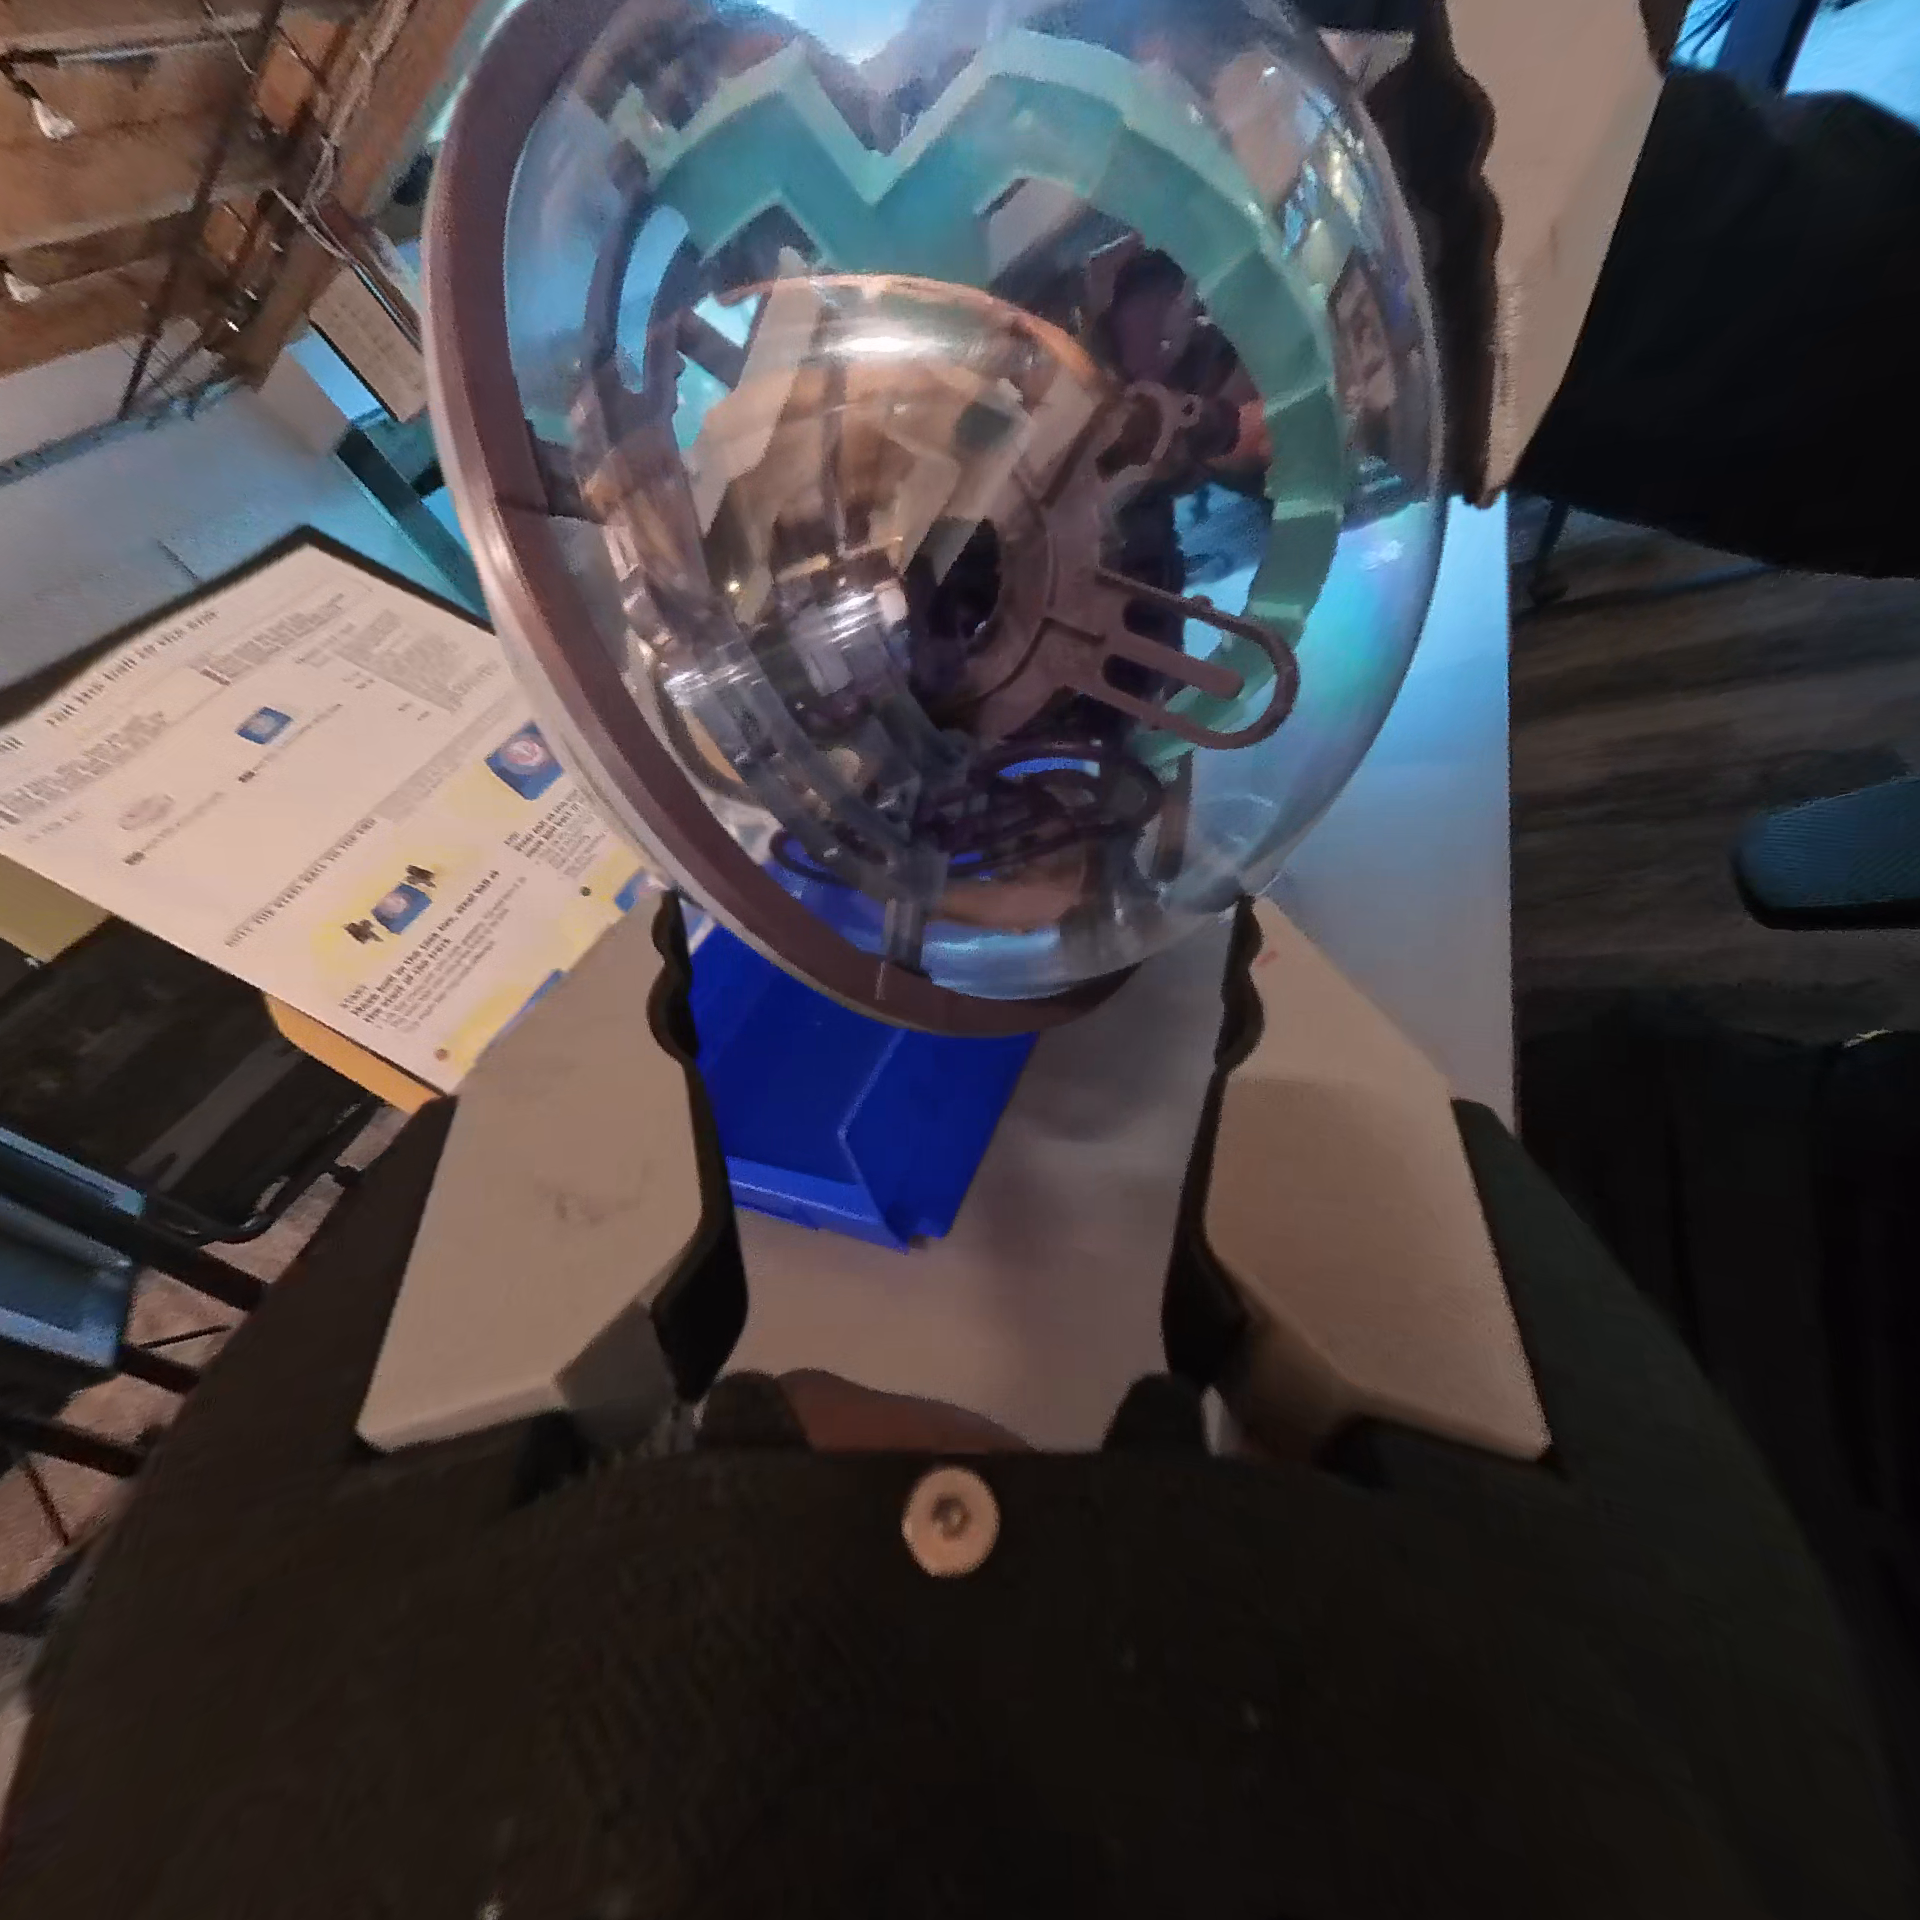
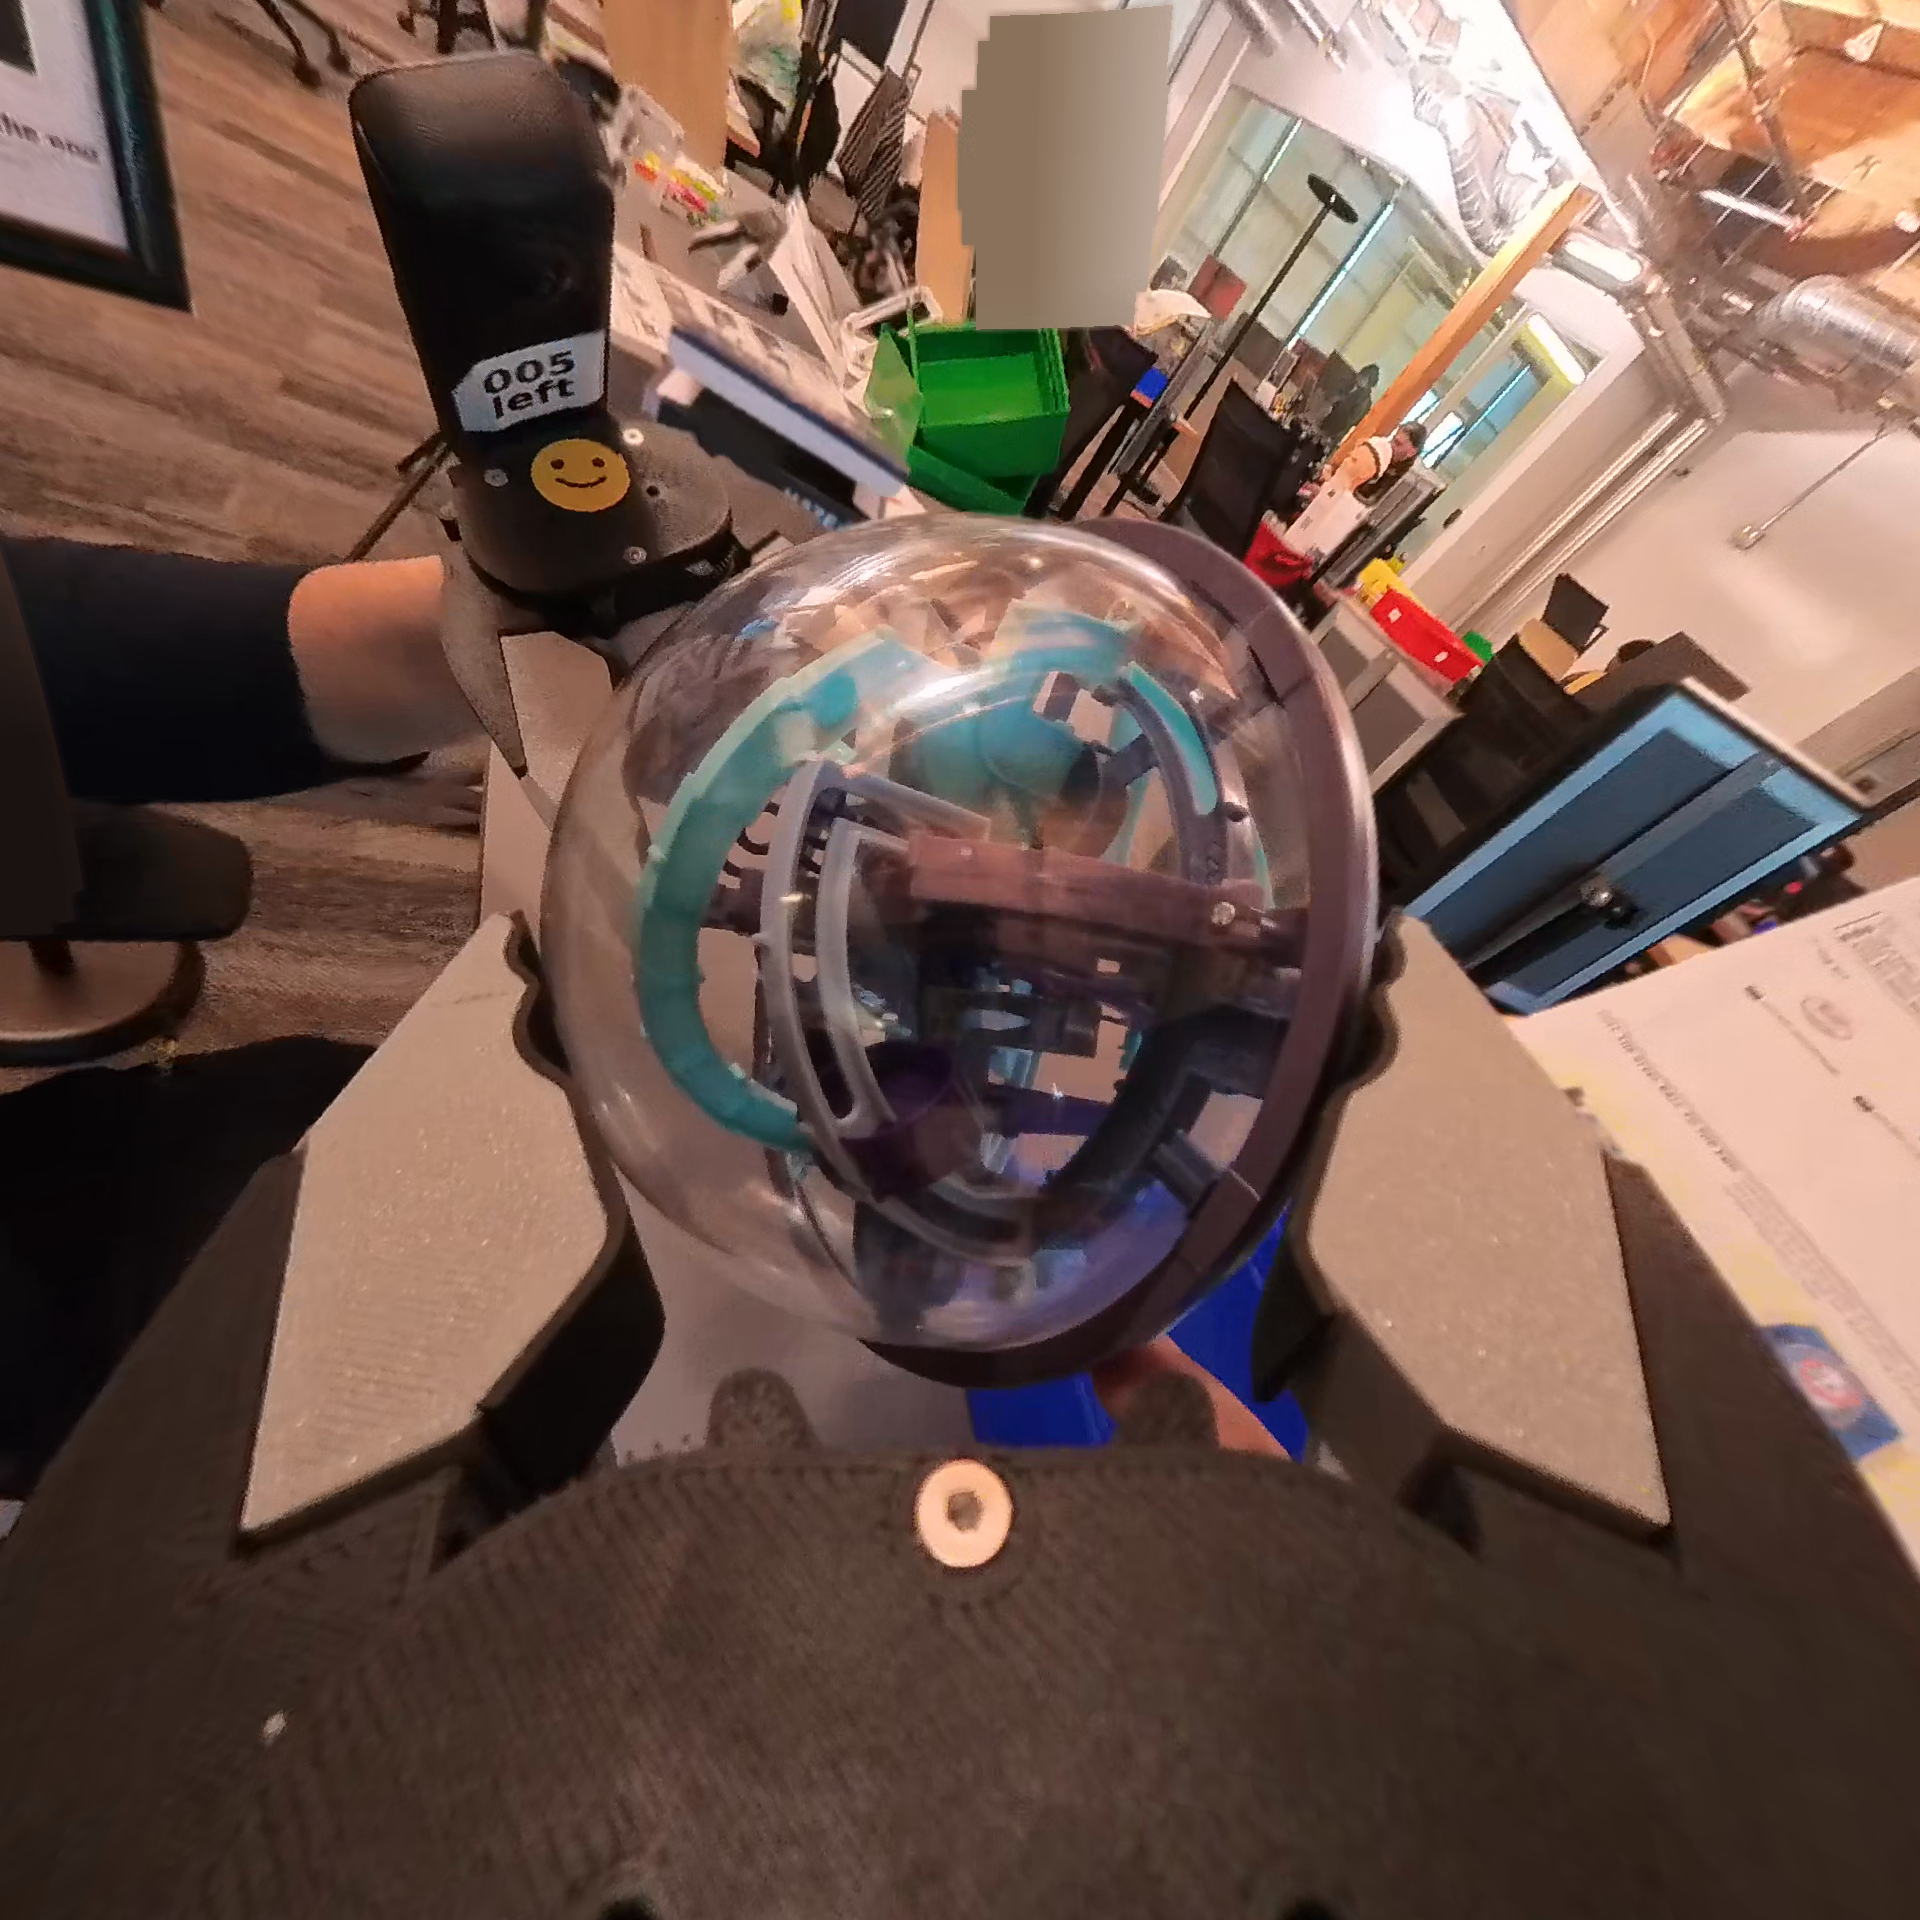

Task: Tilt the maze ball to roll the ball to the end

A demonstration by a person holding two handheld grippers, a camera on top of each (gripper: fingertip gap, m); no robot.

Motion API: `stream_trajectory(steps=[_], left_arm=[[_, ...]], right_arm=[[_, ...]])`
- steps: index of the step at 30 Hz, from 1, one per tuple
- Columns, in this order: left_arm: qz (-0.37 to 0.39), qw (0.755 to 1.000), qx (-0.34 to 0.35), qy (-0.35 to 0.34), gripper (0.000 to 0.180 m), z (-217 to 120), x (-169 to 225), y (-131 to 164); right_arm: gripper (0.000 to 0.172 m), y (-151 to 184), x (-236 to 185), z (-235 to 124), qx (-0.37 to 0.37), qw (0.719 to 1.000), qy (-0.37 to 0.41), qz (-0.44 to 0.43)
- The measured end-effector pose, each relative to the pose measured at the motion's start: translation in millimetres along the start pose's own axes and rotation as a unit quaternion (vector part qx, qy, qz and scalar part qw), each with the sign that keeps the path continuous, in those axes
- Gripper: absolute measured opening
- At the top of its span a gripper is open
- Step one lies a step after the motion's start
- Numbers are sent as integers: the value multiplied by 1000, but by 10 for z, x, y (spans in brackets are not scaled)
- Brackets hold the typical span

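The maze ball (image 2: 956,945), a clear rigid sphere with a dark seam ring around its middle, is held up above the blue bin (image 1: 852,1122) on the tabletop (image 1: 1351,1091). The right hand-held gripper (image 2: 956,997) is spread wide, its pads pressing opposite sides of the shell. The left hand-held gripper (image 1: 951,940) pinches the ball's lower part from another side. The glossy shell likely slips easily and seems light; a grip near the seam ring probably holds best.
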State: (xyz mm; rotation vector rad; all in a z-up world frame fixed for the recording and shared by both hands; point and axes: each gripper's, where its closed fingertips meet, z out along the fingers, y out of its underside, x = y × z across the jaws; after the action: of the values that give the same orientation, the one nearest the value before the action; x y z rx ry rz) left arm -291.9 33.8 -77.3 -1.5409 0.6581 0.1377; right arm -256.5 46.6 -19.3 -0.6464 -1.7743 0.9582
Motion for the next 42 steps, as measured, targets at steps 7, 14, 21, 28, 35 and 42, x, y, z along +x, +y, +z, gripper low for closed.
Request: stream_trajectory(steps=[7, 14, 21, 28, 35, 42], left_arm=[[37, 999, 1, -25, 101, -71, -112, -375], [58, 998, 12, -36, 101, -74, -184, -652], [77, 996, 18, -41, 101, -76, -176, -808], [85, 995, 27, -50, 100, -73, -223, -929], [114, 989, 48, -81, 100, -10, -294, -941], [145, 980, 52, -125, 99, 70, -357, -851]], right_arm=[[147, -391, 79, -133, -4, 999, 18, -46], [147, -648, 151, -256, -11, 997, 35, -72], [147, -771, 150, -357, -7, 995, 49, -85], [148, -897, 189, -395, -15, 993, 59, -102], [148, -919, 205, -391, -29, 983, 74, -163], [149, -851, 183, -346, -57, 966, 96, -235]])
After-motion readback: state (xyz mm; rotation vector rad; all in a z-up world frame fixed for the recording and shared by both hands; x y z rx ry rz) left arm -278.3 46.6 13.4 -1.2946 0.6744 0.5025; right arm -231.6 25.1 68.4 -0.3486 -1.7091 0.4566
